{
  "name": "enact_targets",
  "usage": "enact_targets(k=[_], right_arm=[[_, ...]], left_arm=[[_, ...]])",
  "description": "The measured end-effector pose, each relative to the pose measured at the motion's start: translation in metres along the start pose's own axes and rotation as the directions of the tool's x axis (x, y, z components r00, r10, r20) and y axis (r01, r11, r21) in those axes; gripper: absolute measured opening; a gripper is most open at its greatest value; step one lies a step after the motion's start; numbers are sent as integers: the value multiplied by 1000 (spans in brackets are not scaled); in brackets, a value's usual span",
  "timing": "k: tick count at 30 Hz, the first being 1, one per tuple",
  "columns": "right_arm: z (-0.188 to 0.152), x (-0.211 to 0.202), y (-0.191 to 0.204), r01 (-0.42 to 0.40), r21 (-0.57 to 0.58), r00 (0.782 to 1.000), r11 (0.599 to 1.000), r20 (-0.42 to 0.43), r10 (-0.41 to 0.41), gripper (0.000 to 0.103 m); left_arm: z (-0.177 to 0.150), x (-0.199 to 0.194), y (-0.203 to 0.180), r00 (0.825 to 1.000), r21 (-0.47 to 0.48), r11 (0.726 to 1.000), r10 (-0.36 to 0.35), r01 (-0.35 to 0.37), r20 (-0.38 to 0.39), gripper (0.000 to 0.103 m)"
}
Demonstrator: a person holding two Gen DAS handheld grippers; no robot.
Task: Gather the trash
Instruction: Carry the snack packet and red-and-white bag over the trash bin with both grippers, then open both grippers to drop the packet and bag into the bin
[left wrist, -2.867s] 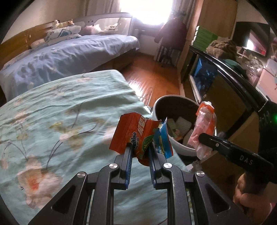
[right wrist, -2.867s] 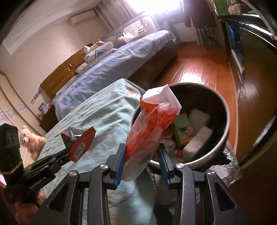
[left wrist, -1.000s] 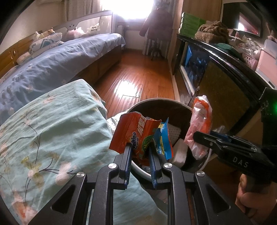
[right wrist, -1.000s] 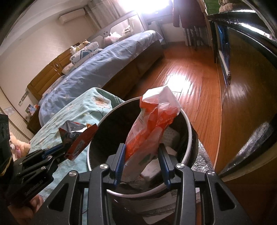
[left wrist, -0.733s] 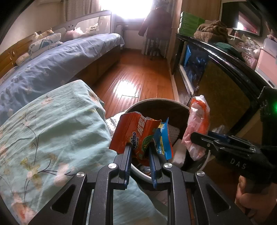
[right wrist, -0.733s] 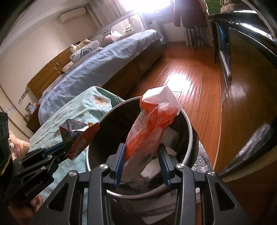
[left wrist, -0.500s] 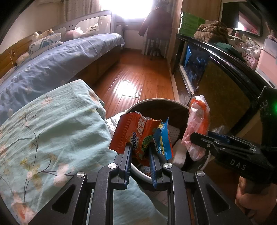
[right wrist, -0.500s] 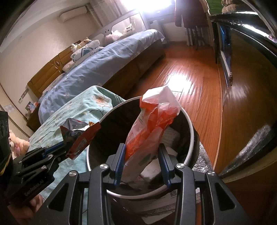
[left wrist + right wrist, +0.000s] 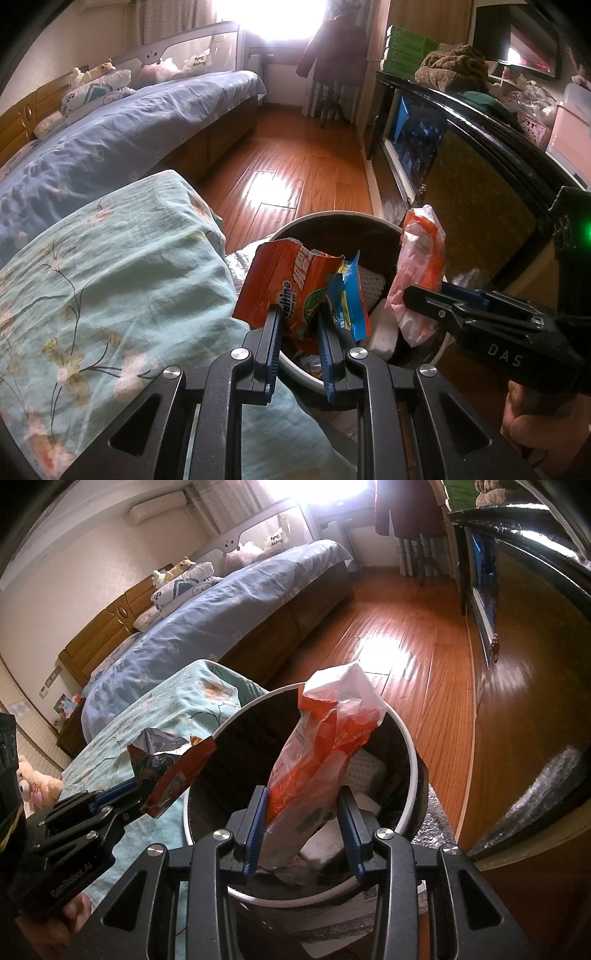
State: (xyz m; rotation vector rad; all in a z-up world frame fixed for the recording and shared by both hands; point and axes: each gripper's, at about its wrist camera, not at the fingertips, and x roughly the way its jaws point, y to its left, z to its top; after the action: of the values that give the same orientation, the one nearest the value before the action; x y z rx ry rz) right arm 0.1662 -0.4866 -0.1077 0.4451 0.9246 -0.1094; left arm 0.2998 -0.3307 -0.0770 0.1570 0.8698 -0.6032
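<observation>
Floral bedspread (image 9: 110, 280) beside bin (image 9: 413, 764)

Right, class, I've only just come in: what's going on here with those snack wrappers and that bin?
A person is collecting trash with a hand-held gripper in each hand. The left hand-held gripper is shut on a crumpled red snack wrapper together with a small blue wrapper. The right hand-held gripper grips an orange and white plastic bag. Both are poised over the round bin beside the bed with the floral cover. The bin already holds some white trash; nothing has been released yet.
</observation>
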Motion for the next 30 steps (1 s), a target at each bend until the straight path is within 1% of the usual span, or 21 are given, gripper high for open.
enact_targets(k=[15, 30], right_arm=[[7, 8, -3, 10, 3, 1000, 1000, -7, -10, 38], [15, 14, 1, 20, -26, 999, 999, -25, -20, 38]], left_arm=[[4, 8, -1, 1000, -9, 1000, -8, 8, -8, 17], [10, 12, -4, 1000, -9, 1000, -7, 7, -10, 17]])
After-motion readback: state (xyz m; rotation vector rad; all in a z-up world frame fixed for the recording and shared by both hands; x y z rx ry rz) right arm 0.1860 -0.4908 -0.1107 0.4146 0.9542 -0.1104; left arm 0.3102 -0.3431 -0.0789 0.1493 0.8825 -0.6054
